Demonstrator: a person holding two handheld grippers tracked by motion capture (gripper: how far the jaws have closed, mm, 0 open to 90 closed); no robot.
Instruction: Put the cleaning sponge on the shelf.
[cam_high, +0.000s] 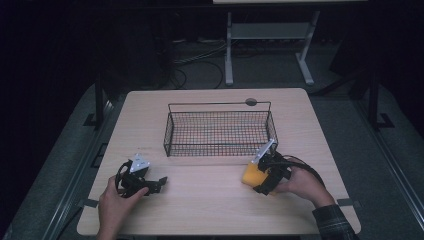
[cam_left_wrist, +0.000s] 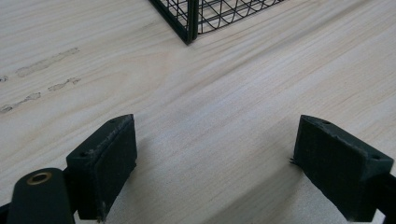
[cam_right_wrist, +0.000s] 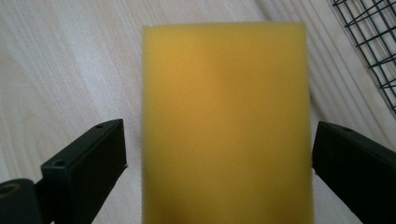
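Dim room, grey floor, white table frame behind.

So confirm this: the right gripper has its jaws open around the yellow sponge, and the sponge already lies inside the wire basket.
Not quite. The right gripper does have its jaws open on either side of the yellow sponge, but the sponge is not in the wire basket. The high view shows it on the table, in front of the basket's near right corner.
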